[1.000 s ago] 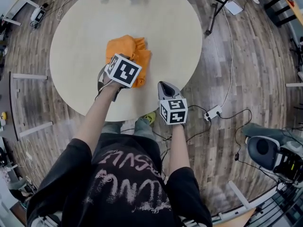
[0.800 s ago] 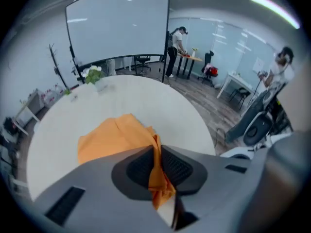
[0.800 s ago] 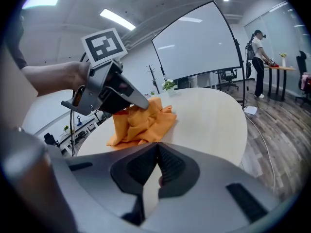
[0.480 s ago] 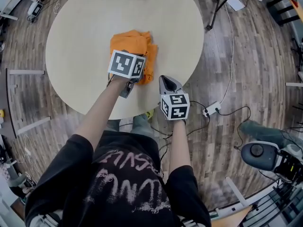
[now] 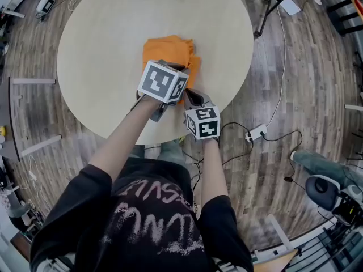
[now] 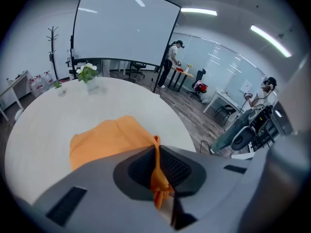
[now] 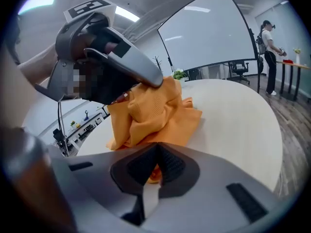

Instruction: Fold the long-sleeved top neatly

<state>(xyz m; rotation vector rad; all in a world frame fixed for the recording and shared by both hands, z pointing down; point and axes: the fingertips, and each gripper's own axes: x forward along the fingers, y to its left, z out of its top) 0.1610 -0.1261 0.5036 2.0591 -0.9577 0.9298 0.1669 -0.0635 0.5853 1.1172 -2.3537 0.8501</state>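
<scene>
The orange long-sleeved top point(image 5: 168, 51) lies bunched on the round pale table point(image 5: 96, 50). My left gripper point(image 6: 156, 152) is at the top's near edge, shut on a thin fold of orange fabric point(image 6: 158, 178) that hangs between its pads. The right gripper view shows the left gripper point(image 7: 154, 83) lifting that fabric into a peak. My right gripper point(image 5: 191, 97) is beside it at the top's near right corner. The right gripper point(image 7: 154, 154) is shut with nothing gripped, and the orange top point(image 7: 155, 113) lies just beyond its tips.
The table's near edge point(image 5: 170, 136) is just under my hands. A small potted plant point(image 6: 87, 73) stands at the table's far side. On the wood floor are a power strip point(image 5: 255, 134) with cables, a stand leg point(image 5: 265, 13) and a chair point(image 5: 324, 188).
My left gripper has shifted right along the top's near edge and rolled, keeping hold of the fabric. My right gripper has come in from the table's edge to sit next to the left one.
</scene>
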